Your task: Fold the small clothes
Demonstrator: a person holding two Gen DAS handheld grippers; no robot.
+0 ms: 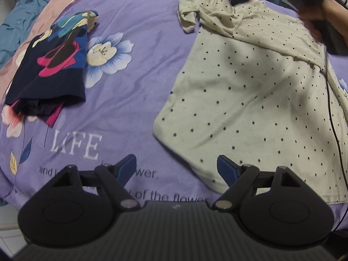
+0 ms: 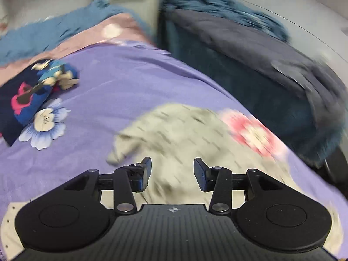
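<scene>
Two garments: spotted beige shirt (image 1: 250, 100), folded navy print top (image 1: 50, 69). Your left gripper (image 1: 176, 169) and right gripper (image 2: 172, 171) gape empty; bedsheet (image 1: 130, 100) between lies bare, right view blurred.

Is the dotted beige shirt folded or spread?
Partly folded: the dotted beige shirt lies mostly flat on the purple bedsheet, its top edge turned over.
</scene>
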